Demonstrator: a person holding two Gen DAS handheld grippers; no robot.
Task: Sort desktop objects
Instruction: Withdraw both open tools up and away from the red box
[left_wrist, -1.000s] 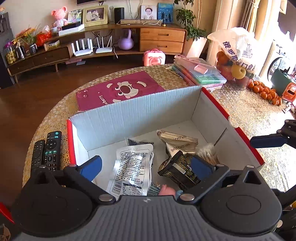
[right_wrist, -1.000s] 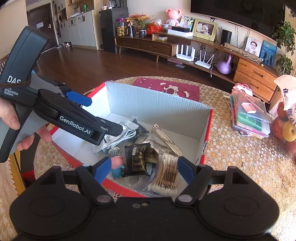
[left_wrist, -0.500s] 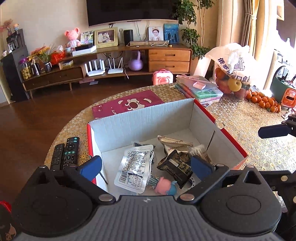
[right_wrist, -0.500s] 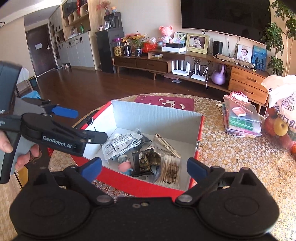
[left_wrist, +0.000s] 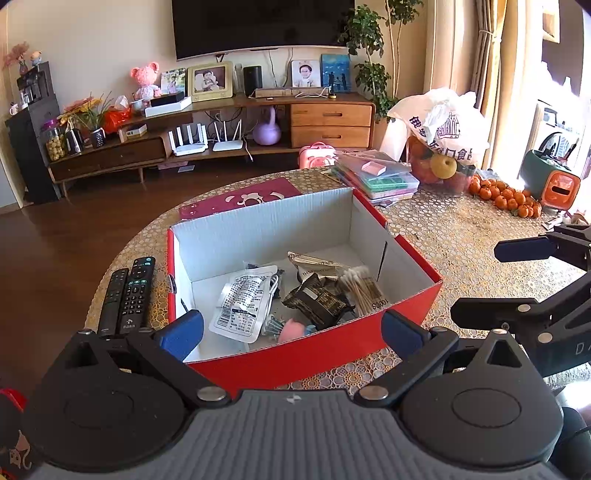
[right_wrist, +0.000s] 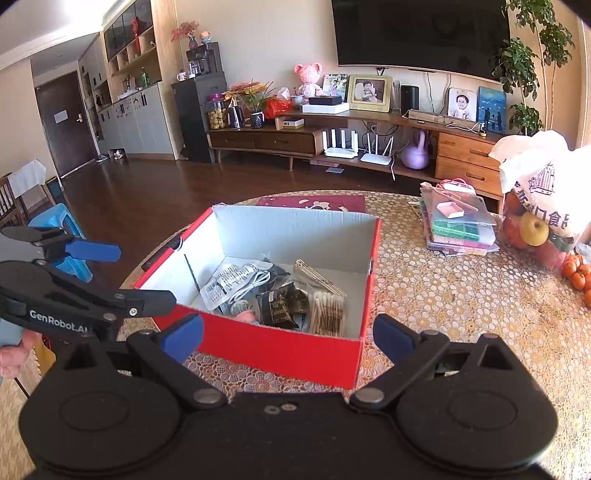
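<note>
A red cardboard box with a pale grey-white interior stands open-topped on the table, its contents gathered toward the near end of its floor. Inside lie a clear printed pouch holding a coiled white cable, flat at the left; a crumpled dark foil packet at the centre; and a clear pack of cotton swabs at the right, leaning against the side wall. A gold-striped sachet lies behind the dark packet, and a small pink figure rests against the near wall.
</note>
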